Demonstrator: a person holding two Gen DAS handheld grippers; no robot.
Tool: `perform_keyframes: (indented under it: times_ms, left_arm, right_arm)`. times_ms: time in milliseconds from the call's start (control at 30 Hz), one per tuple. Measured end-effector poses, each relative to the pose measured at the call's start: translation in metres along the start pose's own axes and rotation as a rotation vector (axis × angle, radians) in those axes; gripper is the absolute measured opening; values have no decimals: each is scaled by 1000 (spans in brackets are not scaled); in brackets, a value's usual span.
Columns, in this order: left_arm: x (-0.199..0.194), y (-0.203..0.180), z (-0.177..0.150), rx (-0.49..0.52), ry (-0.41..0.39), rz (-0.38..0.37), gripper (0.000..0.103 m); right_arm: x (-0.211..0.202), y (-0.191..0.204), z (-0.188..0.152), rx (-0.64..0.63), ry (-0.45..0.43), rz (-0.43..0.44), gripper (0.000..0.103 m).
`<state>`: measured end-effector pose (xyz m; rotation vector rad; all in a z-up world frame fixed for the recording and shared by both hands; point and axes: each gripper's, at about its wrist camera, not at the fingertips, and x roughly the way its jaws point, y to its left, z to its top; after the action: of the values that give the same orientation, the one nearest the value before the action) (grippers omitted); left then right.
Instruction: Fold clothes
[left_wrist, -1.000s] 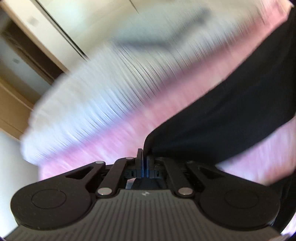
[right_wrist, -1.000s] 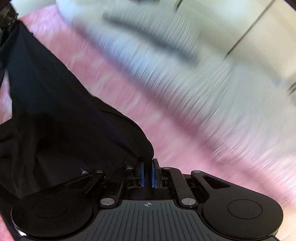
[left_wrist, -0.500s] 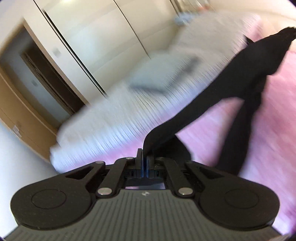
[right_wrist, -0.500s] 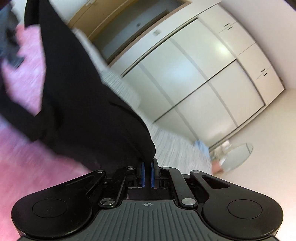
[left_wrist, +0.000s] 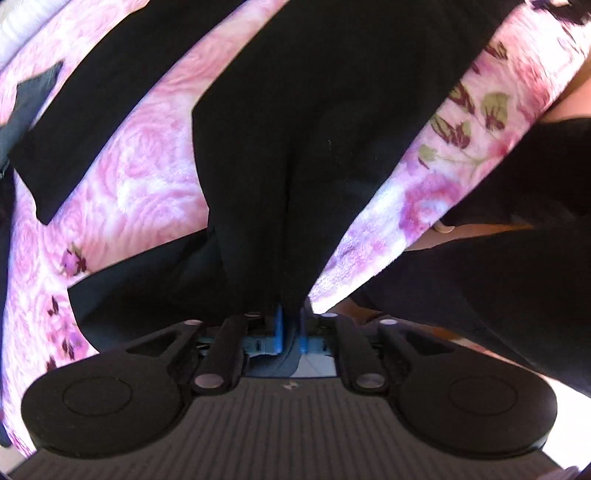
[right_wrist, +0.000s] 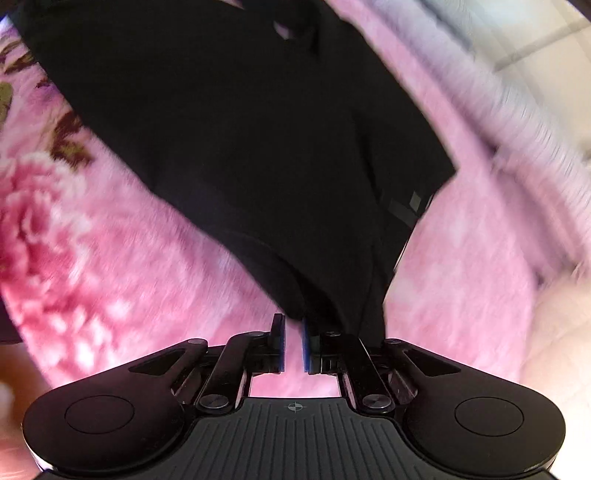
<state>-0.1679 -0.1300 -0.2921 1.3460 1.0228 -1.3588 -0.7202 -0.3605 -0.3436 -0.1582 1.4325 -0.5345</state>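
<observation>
Black garment (left_wrist: 314, 129) lay stretched over the pink floral bed cover (left_wrist: 140, 166), one edge caught between the blue pads of each hand-held gripper. The left hand-held gripper (left_wrist: 291, 325), its jaws just eased apart, kept cloth in the gap. The right hand-held gripper (right_wrist: 293, 341) looked nearly clenched, pinching only at the pad tips. Doing this well probably meant letting go once the edges lay flat and aligned.
</observation>
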Motion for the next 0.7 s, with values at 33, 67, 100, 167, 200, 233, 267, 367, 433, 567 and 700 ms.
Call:
perform_keyframes:
  times_ms: [33,67,100,167,200,233,267,367,433,567,700]
  left_arm:
    - [-1,0,1,-7,-7,9,17]
    - [0,5,9,-18,-18,25,18]
    - [-2,13,16,-32,-34,42,19]
    - [-8,31,30,-48,-67,79,26]
    - [-12,40,38,-51,-84,99,33]
    - [-15,49,45,-53,-101,114,39]
    - [-20,57,51,-49,-118,119,41]
    - [-32,87,63,-36,-162,93,44]
    - [-39,109,66,-29,-185,56,48]
    - [-51,155,60,-41,-176,-81,53]
    - [-66,193,41,-54,-141,-172,51]
  right_arm:
    - [-2,-6,-1,29,16,3,9]
    - [-4,-13,-1,59,32,5,12]
    - [-6,-25,3,101,34,8,14]
    - [-15,-52,18,189,19,11,26]
    - [-21,-63,27,224,5,10,30]
    - [-27,-74,37,258,-10,8,37]
    - [-32,-85,47,282,-27,8,43]
    - [-40,-91,90,292,-89,8,51]
    - [-39,-94,121,279,-122,22,53]
    - [-22,-96,189,232,-171,26,54]
    - [-9,-79,259,185,-208,50,54]
